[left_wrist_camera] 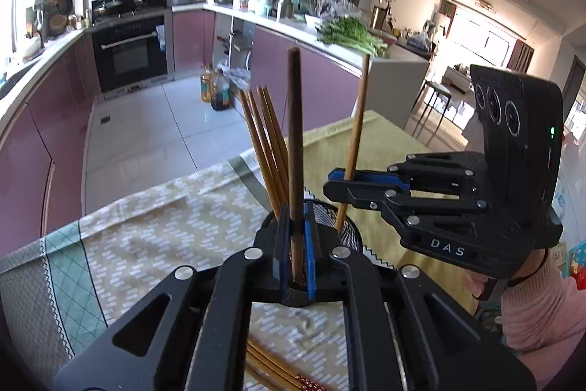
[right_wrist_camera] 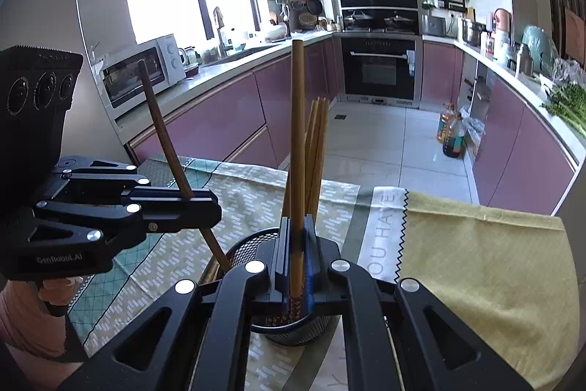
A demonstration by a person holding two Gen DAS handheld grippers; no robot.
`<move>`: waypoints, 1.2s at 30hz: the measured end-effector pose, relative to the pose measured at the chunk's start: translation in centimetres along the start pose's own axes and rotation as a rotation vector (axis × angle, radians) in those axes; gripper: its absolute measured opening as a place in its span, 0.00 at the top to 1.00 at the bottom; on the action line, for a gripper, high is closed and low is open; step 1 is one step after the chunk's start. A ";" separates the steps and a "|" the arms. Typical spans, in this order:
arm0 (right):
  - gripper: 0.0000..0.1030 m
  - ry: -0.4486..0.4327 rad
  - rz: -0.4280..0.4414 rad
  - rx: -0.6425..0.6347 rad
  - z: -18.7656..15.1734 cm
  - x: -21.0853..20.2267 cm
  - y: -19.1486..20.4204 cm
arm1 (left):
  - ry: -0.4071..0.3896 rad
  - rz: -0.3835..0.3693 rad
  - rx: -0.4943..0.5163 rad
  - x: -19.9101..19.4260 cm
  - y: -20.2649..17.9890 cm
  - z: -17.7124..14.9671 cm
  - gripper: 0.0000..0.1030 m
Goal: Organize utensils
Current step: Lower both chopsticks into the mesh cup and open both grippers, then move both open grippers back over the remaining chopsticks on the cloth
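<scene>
Landmark is the black mesh holder [right_wrist_camera: 293, 328], standing on the counter [left_wrist_camera: 154, 244] on the patterned cloth [left_wrist_camera: 146, 237]

Left of holder: left tongs [left_wrist_camera: 297, 237] pinching 1 dark brown chopstick [left_wrist_camera: 295, 134], held near upright with its lower end at the holder's near rim, so it can drop straight in; in the right wrist view the same stick leans and its tip is already down inside the mesh. Pinched low on the shaft, which probably leaves little length below the pads, so release looks close

In holder: a bundle of about 4 light wooden chopsticks [left_wrist_camera: 265, 149] already standing, fanned toward the far-left rim; they take up that side, so both new sticks come in on the near and right side

Right of holder: right tongs [right_wrist_camera: 296, 259] pressed on 1 light chopstick [right_wrist_camera: 297, 152], upright, its patterned lower end over the holder's mouth; from the left wrist view its tip sits at the right rim of the mesh. A hand in a pink sleeve [left_wrist_camera: 542, 310] grips the handle

In the way: the 2 tongs crowd the same small opening, fingers may knock each other or tip the light holder. More chopsticks [left_wrist_camera: 271, 369] lie on the cloth in front of the holder, not yet sorted. Yellow cloth [right_wrist_camera: 476, 262] lies right of the holder. Kitchen cabinets and oven [right_wrist_camera: 377, 65] are well beyond it
</scene>
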State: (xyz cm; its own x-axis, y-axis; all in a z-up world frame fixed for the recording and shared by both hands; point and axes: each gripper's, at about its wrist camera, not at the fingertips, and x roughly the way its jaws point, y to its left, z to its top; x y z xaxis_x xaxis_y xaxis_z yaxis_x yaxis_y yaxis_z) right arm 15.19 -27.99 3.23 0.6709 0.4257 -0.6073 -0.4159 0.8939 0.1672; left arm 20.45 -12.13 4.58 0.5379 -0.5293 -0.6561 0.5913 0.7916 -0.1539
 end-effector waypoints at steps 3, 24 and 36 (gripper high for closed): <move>0.94 0.024 0.004 0.025 0.0 0.8 -0.4 | 0.022 0.006 -0.009 1.1 0.2 0.0 0.93; 0.79 -0.027 -0.002 0.082 -1.0 0.3 -1.2 | -0.059 0.058 -0.069 1.4 1.8 -2.4 0.79; 0.64 -0.057 0.139 -0.054 -4.5 -3.7 3.9 | -0.117 0.169 -0.117 -4.9 2.8 -9.9 0.62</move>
State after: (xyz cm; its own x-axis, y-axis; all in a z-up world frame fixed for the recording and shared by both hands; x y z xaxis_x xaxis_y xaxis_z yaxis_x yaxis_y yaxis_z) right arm 8.33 -26.72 2.57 0.6376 0.5535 -0.5359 -0.5384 0.8176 0.2039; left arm 13.54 -4.28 0.05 0.6931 -0.4131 -0.5907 0.4171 0.8982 -0.1386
